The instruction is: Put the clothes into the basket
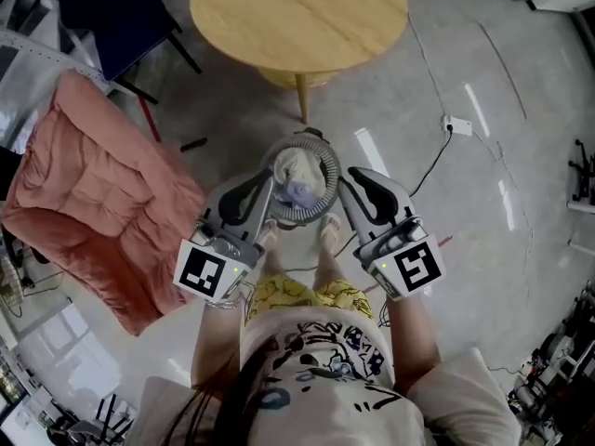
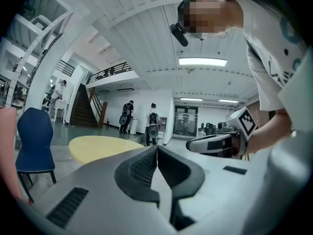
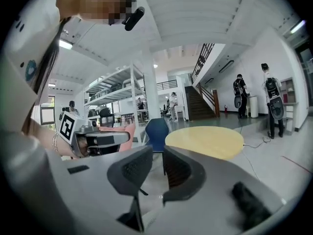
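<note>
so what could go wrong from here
1. The round grey basket sits right at the person's feet; a step could tip it and spill the pale clothes inside.
2. A thin cable with a white plug trails over the floor nearby, a possible trip.
3. The left tool and right tool hold nothing, while the pink quilted cloth lies outside the basket and might get left behind.

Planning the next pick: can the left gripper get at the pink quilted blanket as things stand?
Probably yes. The pink quilted blanket lies uncovered on the left gripper's own side, nothing standing between them. Its fingers are shut, though, so it must swing over and open first.
</note>
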The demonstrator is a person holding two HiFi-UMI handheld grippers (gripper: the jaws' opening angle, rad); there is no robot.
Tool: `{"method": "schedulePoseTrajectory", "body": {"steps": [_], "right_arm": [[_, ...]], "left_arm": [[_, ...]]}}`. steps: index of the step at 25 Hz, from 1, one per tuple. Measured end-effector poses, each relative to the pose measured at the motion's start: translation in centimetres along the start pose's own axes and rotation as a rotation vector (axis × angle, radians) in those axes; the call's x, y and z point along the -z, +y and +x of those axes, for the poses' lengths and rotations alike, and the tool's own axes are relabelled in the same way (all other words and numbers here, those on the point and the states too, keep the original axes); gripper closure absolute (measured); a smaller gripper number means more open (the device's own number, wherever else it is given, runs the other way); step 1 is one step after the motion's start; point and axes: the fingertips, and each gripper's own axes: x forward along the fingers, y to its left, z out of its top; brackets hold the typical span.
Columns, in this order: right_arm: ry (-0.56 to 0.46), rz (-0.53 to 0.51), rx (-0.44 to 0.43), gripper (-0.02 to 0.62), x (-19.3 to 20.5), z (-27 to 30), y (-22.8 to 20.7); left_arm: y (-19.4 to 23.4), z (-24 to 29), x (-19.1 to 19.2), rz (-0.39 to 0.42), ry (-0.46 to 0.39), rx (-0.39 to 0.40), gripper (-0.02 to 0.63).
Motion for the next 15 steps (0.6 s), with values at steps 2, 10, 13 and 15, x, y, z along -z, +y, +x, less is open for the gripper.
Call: {"method": "schedulePoseTrajectory", "body": {"steps": [2, 10, 13, 15], "right_arm": [[-0.015, -0.005, 0.005, 0.519, -1.3, -0.6, 0.1], [-0.056, -0.038, 0.013, 0.539, -6.1, -2.3, 0.4], [-0.074, -0.06, 0.019, 0.543, -7.8, -3.1, 0.5], [-0.082, -0.073, 0.019, 0.545, -8.8, -3.5, 0.8]], "left_arm": [[-0.5, 0.0, -1.2, 0.004, -0.011, 0.011, 0.594], [-1.8, -0.5, -5.7, 0.019, -0.041, 0.044, 0.594], [-2.1, -0.8, -7.1, 0.028, -0.053, 0.048, 0.594], [-2.1, -1.1, -7.8, 0.024, -0.046, 0.044, 0.594]]}}
